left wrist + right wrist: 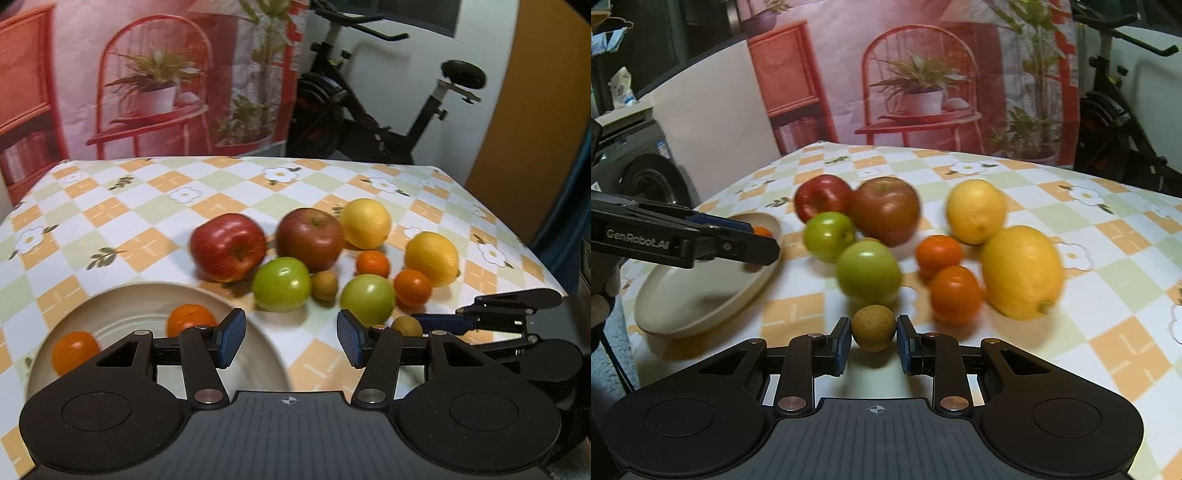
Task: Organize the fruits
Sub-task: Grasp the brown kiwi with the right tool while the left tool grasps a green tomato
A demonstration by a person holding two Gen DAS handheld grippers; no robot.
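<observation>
Apples (229, 246): four; lemons (365, 222): two; left tongs (291, 338) open, empty; right tongs (873, 341) clamp kiwi (873, 328)

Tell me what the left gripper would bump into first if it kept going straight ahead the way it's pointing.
Probably the nearer round green apple. The left gripper has open, empty jaws over the beige plate's rim, aimed down toward the tablecloth just before that apple; depth is hard to judge.

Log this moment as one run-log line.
left gripper: open, empty, over beige plate | right gripper: shut on small brown round fruit | table fruit: unsorted
</observation>
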